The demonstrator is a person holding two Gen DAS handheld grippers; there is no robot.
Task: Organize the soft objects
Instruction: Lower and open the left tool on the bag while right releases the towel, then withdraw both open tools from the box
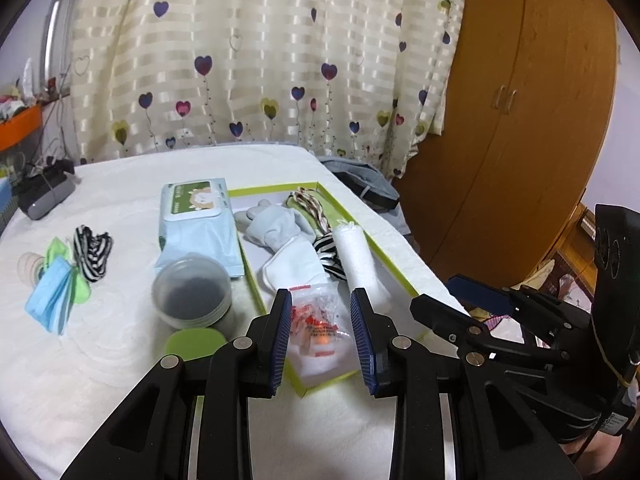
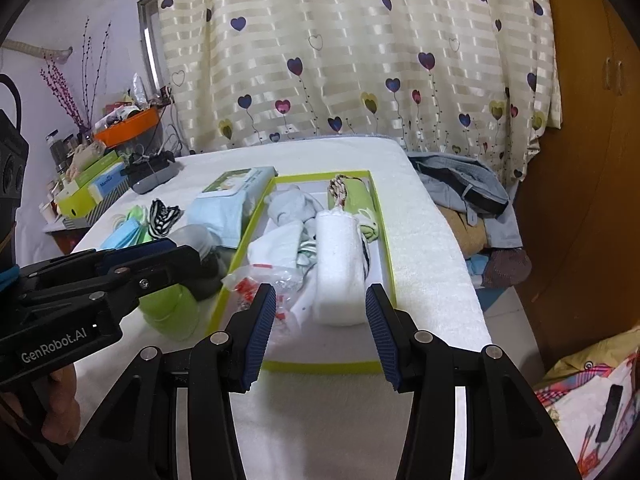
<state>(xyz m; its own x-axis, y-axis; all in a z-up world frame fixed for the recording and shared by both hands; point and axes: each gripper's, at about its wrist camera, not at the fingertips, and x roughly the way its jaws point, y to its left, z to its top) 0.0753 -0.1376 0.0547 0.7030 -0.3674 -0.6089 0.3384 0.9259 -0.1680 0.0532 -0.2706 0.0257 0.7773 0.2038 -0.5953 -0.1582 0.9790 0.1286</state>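
Observation:
A shallow green-rimmed box [image 1: 362, 216] [image 2: 385, 240] lies on the white bed. It holds grey and white socks [image 1: 276, 228], a rolled white towel [image 1: 362, 258] [image 2: 338, 264], a zebra-striped cloth [image 1: 330, 254], a green cloth [image 2: 356, 198] and a clear bag with red print [image 1: 318, 322] [image 2: 256, 280]. My left gripper [image 1: 322, 300] is open above the bag. My right gripper [image 2: 320, 300] is open just before the towel's near end. A striped sock [image 1: 92, 252], a blue mask [image 1: 50, 294] and a green cloth [image 1: 60, 250] lie left of the box.
A wipes pack [image 1: 198, 216], a clear round jar [image 1: 192, 290] and its green lid [image 1: 194, 344] sit left of the box. A dark device [image 1: 44, 192] lies at the far left. Clothes [image 2: 464, 188] are piled right of the bed, by a wooden wardrobe [image 1: 520, 120].

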